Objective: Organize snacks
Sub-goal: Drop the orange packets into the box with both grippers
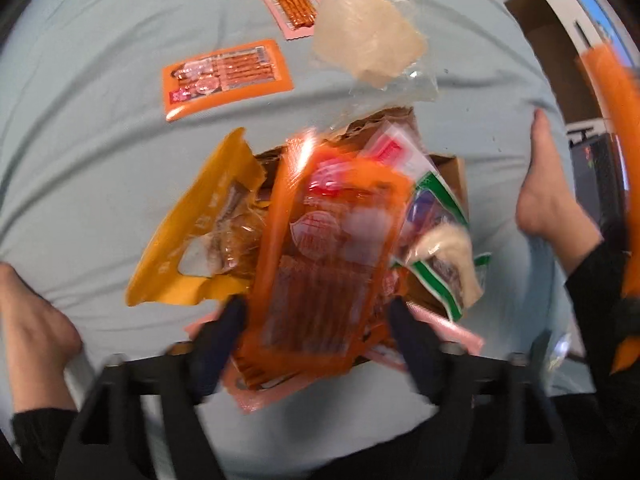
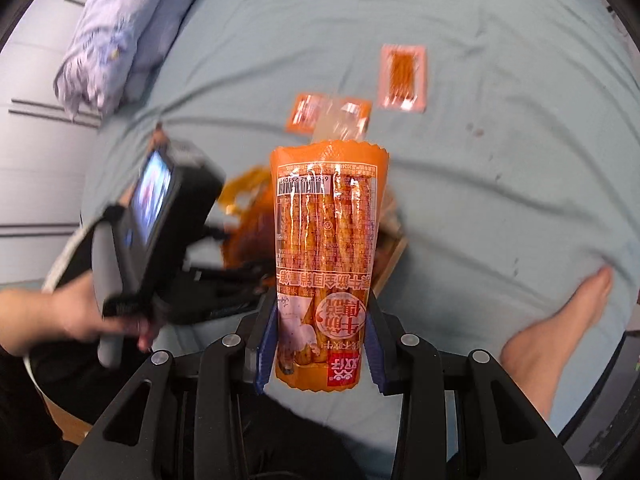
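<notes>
My left gripper [image 1: 316, 320] hangs over a cardboard box [image 1: 452, 172] stuffed with snack packs. An orange stick-snack pack [image 1: 328, 264] lies blurred between its spread fingers [image 1: 224, 328]; I cannot tell whether they touch it. A yellow pack [image 1: 196, 236] and a green-edged pack [image 1: 444, 240] stick out of the box. My right gripper [image 2: 322, 340] is shut on another orange stick-snack pack [image 2: 326, 240] and holds it upright above the bed. The left gripper's body [image 2: 160, 220] shows at the left of the right wrist view.
On the pale blue bedsheet [image 1: 100, 80] lie an orange pack [image 1: 224, 76], a pink pack [image 1: 292, 4] and a clear bag of pale snacks [image 1: 368, 40]. Bare feet [image 1: 548, 184] rest at both sides. A patterned pillow [image 2: 120, 28] lies far left.
</notes>
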`<action>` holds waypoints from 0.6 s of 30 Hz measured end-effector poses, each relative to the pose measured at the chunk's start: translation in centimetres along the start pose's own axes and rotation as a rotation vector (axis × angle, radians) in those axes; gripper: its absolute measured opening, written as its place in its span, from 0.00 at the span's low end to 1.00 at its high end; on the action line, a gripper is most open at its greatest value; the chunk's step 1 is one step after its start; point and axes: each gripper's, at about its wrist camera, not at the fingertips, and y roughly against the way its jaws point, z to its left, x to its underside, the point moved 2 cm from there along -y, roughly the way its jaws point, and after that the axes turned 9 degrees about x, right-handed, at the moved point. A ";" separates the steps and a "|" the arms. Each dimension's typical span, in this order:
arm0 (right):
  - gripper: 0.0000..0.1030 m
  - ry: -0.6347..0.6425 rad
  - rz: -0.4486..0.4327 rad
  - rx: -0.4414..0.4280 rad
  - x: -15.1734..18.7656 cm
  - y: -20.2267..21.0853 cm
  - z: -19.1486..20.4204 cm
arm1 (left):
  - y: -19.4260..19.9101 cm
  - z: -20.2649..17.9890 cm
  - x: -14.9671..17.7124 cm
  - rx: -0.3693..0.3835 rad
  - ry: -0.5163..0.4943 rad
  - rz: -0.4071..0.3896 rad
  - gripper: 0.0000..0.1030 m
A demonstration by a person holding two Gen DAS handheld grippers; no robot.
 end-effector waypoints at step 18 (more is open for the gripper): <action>0.64 -0.133 0.112 -0.087 -4.4 -6.0 -1.6 | 9.4 4.3 -2.4 0.058 0.115 -0.162 0.78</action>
